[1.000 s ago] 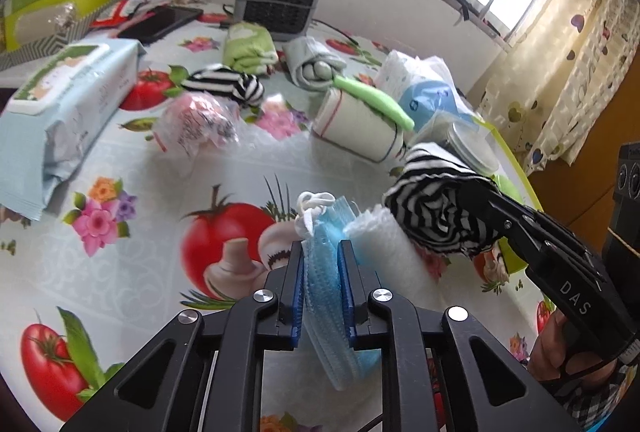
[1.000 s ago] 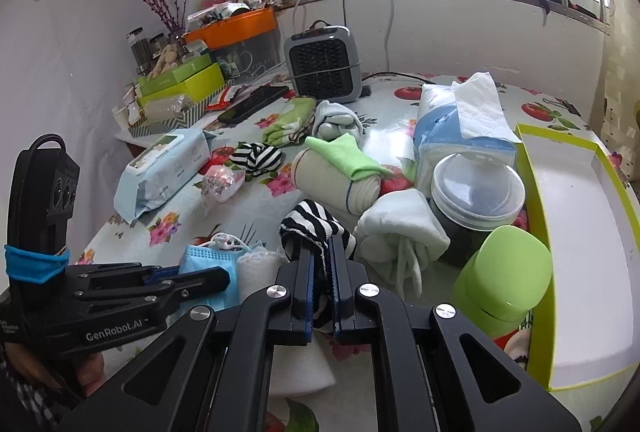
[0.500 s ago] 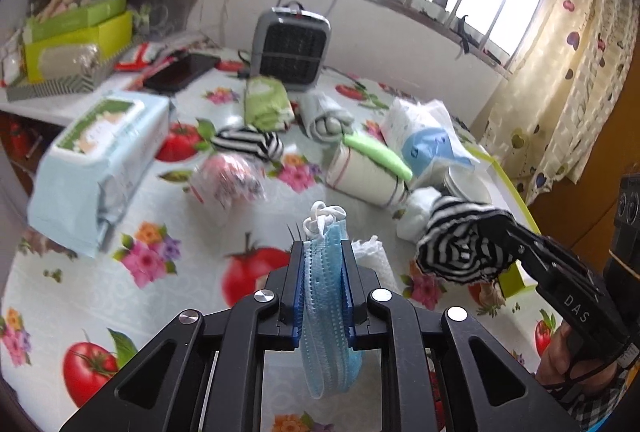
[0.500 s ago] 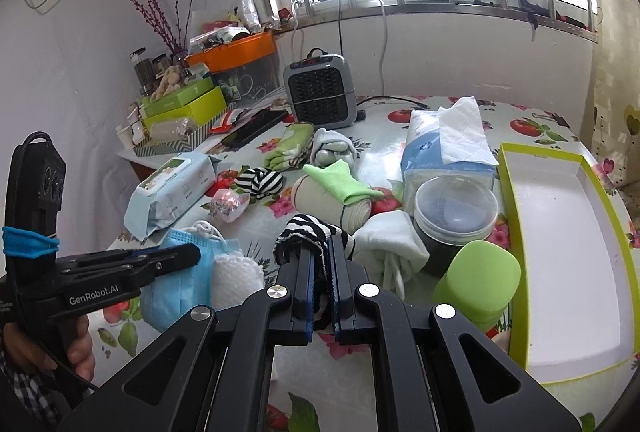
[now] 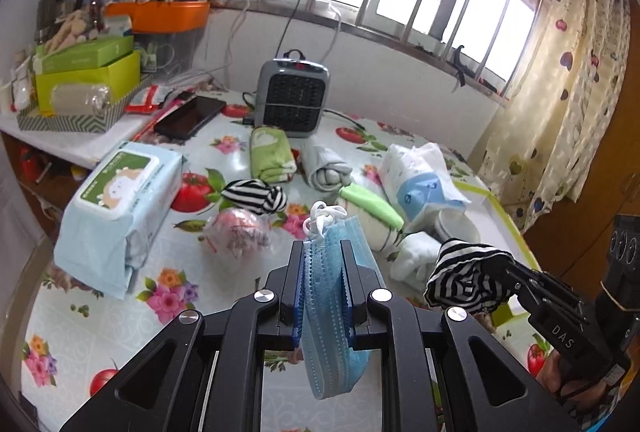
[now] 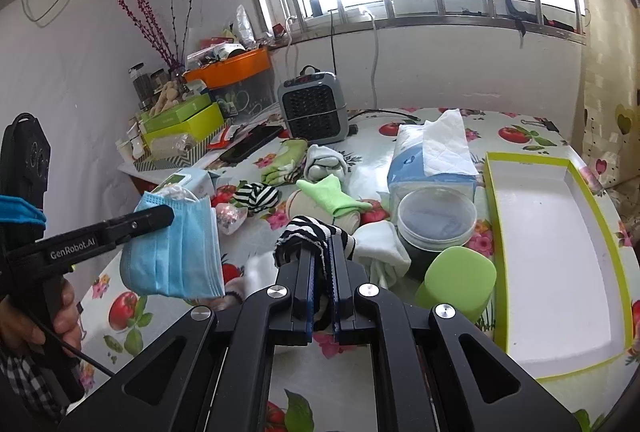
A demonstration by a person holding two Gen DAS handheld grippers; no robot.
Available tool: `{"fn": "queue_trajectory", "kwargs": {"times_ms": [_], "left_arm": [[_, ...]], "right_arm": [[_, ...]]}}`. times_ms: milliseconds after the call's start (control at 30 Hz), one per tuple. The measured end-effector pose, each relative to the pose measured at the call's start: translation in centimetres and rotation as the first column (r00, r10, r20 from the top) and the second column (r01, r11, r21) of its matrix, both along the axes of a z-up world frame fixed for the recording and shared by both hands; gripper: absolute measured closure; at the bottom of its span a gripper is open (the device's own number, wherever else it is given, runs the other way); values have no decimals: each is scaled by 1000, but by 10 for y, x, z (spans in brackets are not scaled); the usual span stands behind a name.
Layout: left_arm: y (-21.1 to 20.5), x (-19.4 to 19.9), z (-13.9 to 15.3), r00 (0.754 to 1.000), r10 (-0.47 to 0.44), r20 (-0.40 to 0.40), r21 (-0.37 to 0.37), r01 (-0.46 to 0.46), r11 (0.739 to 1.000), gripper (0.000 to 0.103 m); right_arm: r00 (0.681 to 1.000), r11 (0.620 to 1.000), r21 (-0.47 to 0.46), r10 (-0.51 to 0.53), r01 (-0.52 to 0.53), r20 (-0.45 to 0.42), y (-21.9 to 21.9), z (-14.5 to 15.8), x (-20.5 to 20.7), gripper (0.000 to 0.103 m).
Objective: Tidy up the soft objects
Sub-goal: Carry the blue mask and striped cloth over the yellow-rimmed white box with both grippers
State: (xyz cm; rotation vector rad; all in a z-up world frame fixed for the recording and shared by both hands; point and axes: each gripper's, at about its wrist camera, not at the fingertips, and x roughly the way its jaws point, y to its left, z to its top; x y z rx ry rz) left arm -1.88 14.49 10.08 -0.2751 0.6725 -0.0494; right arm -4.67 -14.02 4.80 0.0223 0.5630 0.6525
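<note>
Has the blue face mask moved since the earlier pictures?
Yes. The blue face mask, clamped in the left gripper, has risen off the tablecloth and now hangs free above it.

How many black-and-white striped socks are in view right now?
2. One striped sock is clamped in the right tongs, lifted off the table. The other striped sock lies balled on the tablecloth in front of the green towel. More could be hidden under the clutter.

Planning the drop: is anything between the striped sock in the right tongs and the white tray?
The lime-green lidded container and the clear-lidded jar stand between the striped sock and the tray, near its left wall.
</note>
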Motion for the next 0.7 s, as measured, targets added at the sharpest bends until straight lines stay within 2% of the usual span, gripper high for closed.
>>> {"fn": "queue_trajectory", "kwargs": {"times_ms": [367, 700], "left_arm": [[-35, 10, 6, 994, -106, -1, -25, 106, 994, 89], [-82, 29, 15, 977, -215, 2, -33, 215, 976, 89]], "right_arm": [[998, 998, 22, -54, 54, 18, -26, 10, -1, 97], [988, 988, 28, -150, 149, 32, -66, 19, 2, 97]]}}
